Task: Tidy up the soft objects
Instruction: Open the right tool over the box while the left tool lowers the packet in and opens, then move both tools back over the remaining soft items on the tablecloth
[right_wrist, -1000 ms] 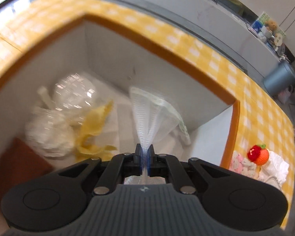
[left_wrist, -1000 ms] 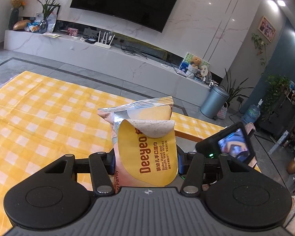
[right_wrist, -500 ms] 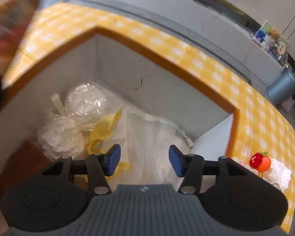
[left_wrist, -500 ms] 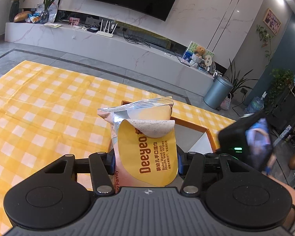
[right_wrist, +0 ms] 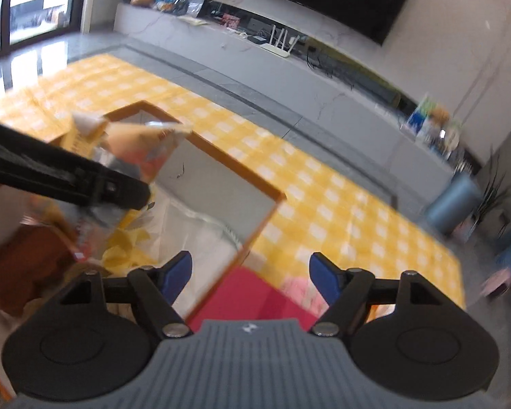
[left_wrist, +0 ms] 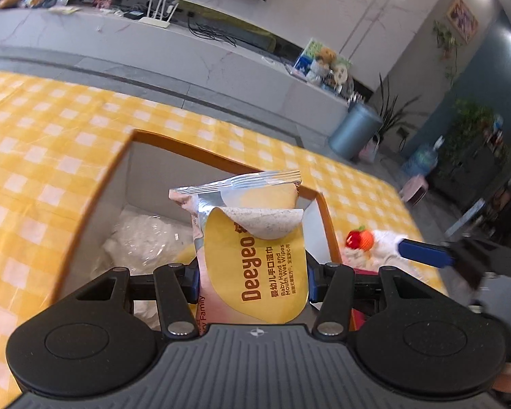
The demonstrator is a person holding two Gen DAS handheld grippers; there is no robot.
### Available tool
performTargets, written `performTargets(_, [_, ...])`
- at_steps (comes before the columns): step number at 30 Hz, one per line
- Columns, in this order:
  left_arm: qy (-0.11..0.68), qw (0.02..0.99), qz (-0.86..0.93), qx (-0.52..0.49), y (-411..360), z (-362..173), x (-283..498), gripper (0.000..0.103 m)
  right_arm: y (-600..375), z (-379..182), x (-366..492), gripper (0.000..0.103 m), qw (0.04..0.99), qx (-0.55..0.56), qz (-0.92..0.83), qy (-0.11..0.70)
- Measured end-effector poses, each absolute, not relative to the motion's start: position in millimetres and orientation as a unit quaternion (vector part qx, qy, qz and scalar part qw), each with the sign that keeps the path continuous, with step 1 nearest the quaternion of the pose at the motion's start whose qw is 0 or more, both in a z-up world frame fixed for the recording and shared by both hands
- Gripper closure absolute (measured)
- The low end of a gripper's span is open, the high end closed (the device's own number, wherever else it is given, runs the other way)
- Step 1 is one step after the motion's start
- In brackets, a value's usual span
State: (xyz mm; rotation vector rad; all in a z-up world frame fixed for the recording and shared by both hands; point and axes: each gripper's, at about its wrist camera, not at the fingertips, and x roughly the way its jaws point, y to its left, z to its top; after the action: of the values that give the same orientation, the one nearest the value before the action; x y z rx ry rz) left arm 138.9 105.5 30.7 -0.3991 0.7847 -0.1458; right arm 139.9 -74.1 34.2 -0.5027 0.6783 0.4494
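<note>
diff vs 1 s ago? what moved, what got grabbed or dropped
The right gripper let go of the clear plastic bag, which now lies in the box; its jaws are opening with nothing between them, and it has pulled back toward the box's right edge. The left gripper carried the wet wipes pack from over the tablecloth to above the box. Unchanged: left grip on the pack, the other contents of the box.

**Two wrist views, one box shared**

Each scene is viewed from behind a gripper, tilted down and forward toward the far wall. The open box [left_wrist: 95, 201] [right_wrist: 218, 177] is seen close by both — left view above it, right view beside its corner.
</note>
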Motion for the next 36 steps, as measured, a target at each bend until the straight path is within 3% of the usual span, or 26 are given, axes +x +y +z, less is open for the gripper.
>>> performTargets(15, [0.414, 0.897, -0.052, -0.147, 62, -10, 181, 0.042, -116, 14, 140, 0.029, 0.887, -0.126, 0.288, 0.338])
performTargets(19, [0.443, 0.883, -0.024, -0.151, 65, -18, 183, 0.021, -119, 15, 139, 0.029, 0.888, -0.120, 0.288, 0.339])
performTargets(21, [0.437, 0.888, -0.011, -0.141, 67, -16, 180, 0.016, -121, 15, 139, 0.029, 0.888, -0.114, 0.289, 0.340])
performTargets(36, [0.383, 0.918, 0.032, -0.100, 63, 16, 156, 0.014, -119, 18, 133, 0.029, 0.895, -0.114, 0.289, 0.319])
